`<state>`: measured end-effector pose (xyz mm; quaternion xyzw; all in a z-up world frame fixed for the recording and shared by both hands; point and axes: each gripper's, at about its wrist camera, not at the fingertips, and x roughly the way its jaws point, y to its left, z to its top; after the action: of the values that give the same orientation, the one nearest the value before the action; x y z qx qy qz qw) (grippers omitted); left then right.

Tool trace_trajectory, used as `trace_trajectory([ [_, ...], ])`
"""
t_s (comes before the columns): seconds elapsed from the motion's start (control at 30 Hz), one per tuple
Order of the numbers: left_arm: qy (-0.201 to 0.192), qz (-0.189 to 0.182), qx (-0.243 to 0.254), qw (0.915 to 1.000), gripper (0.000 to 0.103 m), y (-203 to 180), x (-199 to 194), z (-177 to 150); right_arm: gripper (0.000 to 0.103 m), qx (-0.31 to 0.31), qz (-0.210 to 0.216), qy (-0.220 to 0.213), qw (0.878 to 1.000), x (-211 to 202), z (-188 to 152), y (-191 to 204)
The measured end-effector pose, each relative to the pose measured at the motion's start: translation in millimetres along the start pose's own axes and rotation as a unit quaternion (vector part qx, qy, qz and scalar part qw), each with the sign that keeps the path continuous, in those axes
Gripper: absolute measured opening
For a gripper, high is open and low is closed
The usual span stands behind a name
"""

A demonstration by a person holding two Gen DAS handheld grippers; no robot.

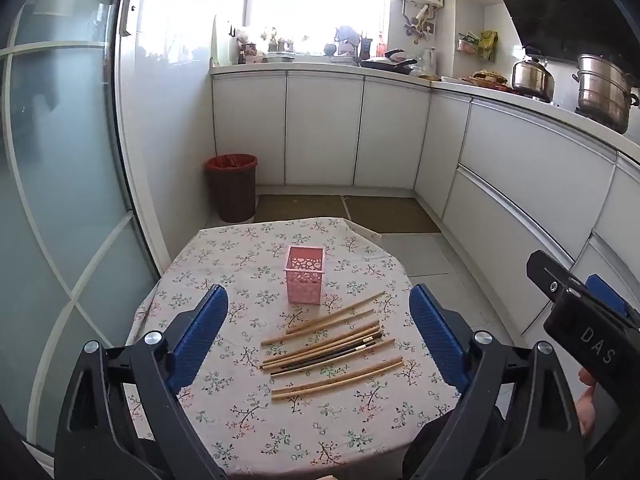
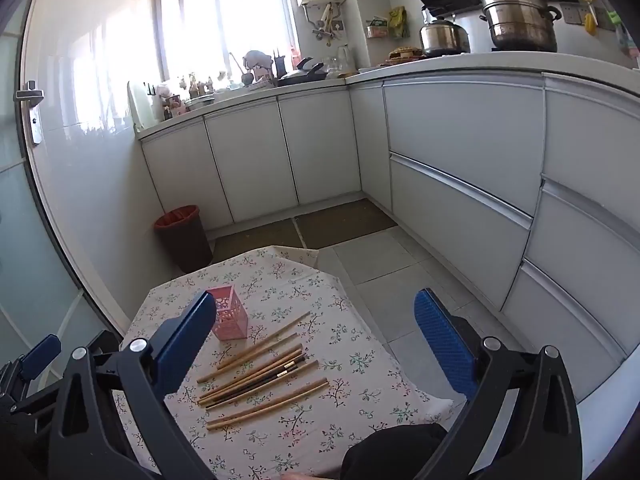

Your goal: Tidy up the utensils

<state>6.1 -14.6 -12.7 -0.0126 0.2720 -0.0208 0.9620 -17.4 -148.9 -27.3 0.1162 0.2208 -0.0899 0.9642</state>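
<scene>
Both grippers tilt down over the table (image 1: pixel 224 264), the left gripper (image 1: pixel 318 312) and right gripper (image 2: pixel 316 322) each spread wide with nothing between the pads. The chopsticks (image 1: pixel 332 344) lie loose on the cloth just ahead of and below the left gripper's fingers, the pink holder (image 1: pixel 304 280) upright just beyond them. The left view alone shows the right gripper's side and a bit of hand (image 1: pixel 586 404); in the right view the holder sits partly behind its left finger (image 2: pixel 184 344).
</scene>
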Motion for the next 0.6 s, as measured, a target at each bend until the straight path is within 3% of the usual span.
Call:
trace_trajectory([
  [0.07, -0.001, 0.000, -0.006, 1.0000, 0.096, 0.3, 0.0, 1.9, 0.097, 0.000, -0.003, -0.003, 1.000, 0.2, -0.2, 0.4],
  [0.2, -0.003, 0.017, -0.008, 0.9998, 0.096, -0.6, 0.1, 4.3, 0.097, -0.010, -0.019, -0.003, 1.000, 2.6, 1.5, 2.8],
  [0.6, 0.003, 0.017, -0.021, 0.9996, 0.096, 7.4, 1.4, 3.5, 0.097, -0.026, -0.029, 0.005, 0.999, 4.4, 2.0, 8.6],
])
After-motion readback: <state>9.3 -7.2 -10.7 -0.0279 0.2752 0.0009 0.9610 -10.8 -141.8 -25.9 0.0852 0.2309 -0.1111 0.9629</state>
